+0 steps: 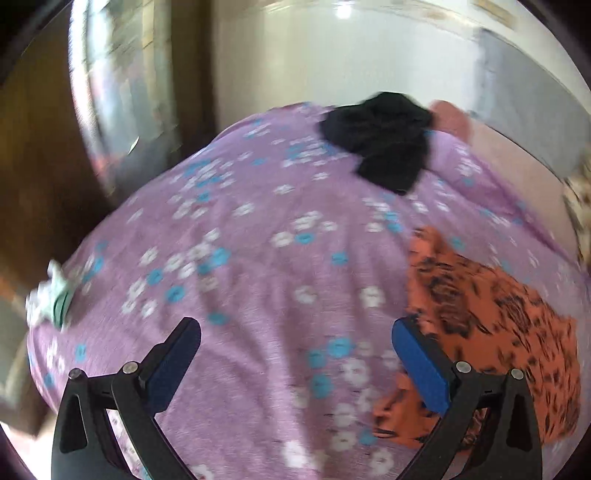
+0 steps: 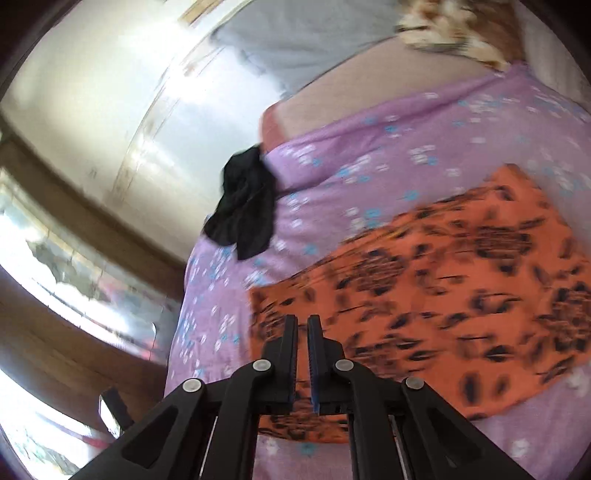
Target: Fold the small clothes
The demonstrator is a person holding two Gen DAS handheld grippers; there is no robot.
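Note:
An orange garment with black print [image 1: 491,325] lies spread on the purple flowered bedsheet [image 1: 258,236], at the right of the left wrist view. My left gripper [image 1: 295,332] is open and empty above the sheet, its right finger over the garment's left edge. In the right wrist view the orange garment [image 2: 443,280] lies flat. My right gripper [image 2: 303,325] is shut with nothing seen between the pads, hovering over the garment's left corner. A crumpled black garment [image 1: 384,140] lies at the far edge of the bed; it also shows in the right wrist view [image 2: 243,206].
A small white and green cloth [image 1: 51,295] lies at the bed's left edge. A bare mattress strip [image 2: 369,85] and a brown patterned cloth [image 2: 450,26] lie beyond the sheet. A wall, a window and wooden furniture stand past the bed.

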